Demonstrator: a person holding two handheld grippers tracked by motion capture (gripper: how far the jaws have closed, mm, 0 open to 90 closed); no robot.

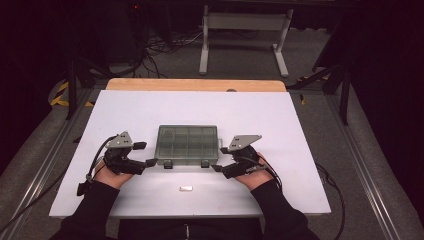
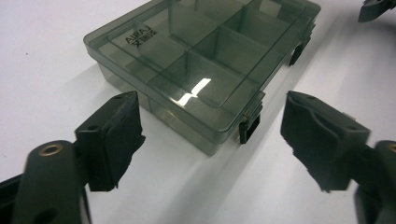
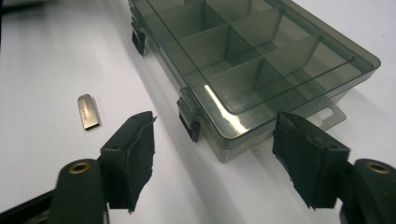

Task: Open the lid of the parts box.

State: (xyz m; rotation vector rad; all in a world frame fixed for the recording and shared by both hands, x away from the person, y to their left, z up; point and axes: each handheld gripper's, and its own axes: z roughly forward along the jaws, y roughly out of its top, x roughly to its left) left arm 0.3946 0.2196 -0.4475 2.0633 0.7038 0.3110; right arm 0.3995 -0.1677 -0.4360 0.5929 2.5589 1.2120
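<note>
Box: smoky-grey clear plastic compartment box, lid shut, 2 black latches on its near side; sits mid-table on white table top, nearer the near edge.
L gripper: jaws apart, nothing held; box's near-left corner lies btwn them, pads not touching it.
R gripper: jaws apart, nothing held; box's near-right corner btwn them, untouched.
Small item: small silver metal USB stick, flat, by near edge, apart from box.
</note>
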